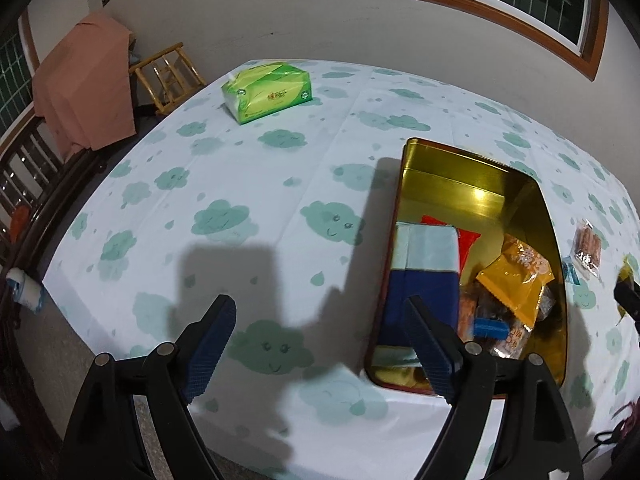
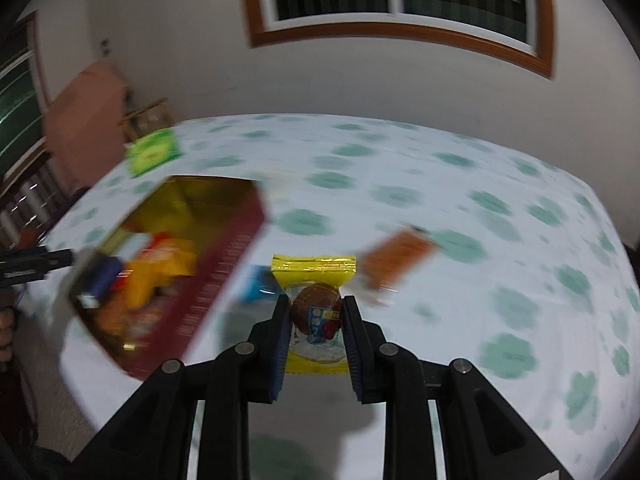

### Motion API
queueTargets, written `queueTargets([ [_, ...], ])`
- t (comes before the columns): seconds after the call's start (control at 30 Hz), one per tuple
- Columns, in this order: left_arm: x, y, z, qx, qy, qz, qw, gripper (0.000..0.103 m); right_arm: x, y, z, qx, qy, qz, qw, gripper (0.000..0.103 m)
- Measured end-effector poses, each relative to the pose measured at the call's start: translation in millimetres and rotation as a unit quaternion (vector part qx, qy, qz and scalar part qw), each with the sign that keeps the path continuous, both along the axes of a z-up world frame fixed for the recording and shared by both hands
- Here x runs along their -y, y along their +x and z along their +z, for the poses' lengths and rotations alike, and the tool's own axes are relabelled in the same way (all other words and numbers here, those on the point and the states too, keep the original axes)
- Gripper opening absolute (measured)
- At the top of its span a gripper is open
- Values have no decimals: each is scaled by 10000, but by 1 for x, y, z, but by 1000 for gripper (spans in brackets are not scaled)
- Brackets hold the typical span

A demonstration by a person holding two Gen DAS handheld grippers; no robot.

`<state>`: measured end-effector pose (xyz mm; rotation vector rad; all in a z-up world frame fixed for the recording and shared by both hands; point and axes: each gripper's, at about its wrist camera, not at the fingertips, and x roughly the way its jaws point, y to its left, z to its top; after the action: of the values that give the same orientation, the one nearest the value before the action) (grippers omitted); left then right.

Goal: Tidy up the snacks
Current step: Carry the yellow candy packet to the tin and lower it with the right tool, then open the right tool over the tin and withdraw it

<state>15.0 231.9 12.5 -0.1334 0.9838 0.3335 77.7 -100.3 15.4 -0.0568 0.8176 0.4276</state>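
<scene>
Black fingers with blue pads fill the foreground: the left gripper (image 1: 320, 316) hangs over the table's near edge, jaws spread wide with nothing between them, only cloud-print tablecloth (image 1: 256, 184) below. Far left in that view, a pink cloth (image 1: 80, 92) draped over furniture, a bamboo chair (image 1: 168, 76) beside it, then a green tissue pack (image 1: 268, 90) on the far side of the table; its lettering is too small to read. Moving right, the gold-lined tin (image 1: 480, 184) sits open, red outside, with a blue-and-pale box (image 1: 424, 268) along its left wall, a red packet (image 1: 468, 240) behind it and an orange pouch (image 1: 516, 276) among darker wrappers. Right of the tin, a clear packet of brown snacks (image 1: 588, 248) lies on the cloth, with a small blue packet (image 1: 570, 272) just beside the tin's wall.

Over to the right wrist view, heavily smeared, and here's what the left misses: the right gripper (image 2: 316, 312) is clamped on a yellow snack packet (image 2: 316, 272) with a round brown cake showing through its window, held clear above the table. Print on the wrapper is there but unreadable. The tin's red outer wall shows rows of pale markings, too blurred to make out.
</scene>
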Motion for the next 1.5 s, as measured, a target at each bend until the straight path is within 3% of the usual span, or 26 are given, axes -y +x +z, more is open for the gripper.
queueTargets([
  [0.3,-18,-11,0,-40,131,194,9997,83,-91,-21,7,-41,152,1033,9945,25],
  [0.57,-24,-12,-6,-134,103,244,9996,83,-130,-25,-8,-238,18,1420,9896,25],
  [1.5,-15,-6,-11,-195,42,119,9997,84,-163,-14,-35,-444,-330,1542,9865,26],
])
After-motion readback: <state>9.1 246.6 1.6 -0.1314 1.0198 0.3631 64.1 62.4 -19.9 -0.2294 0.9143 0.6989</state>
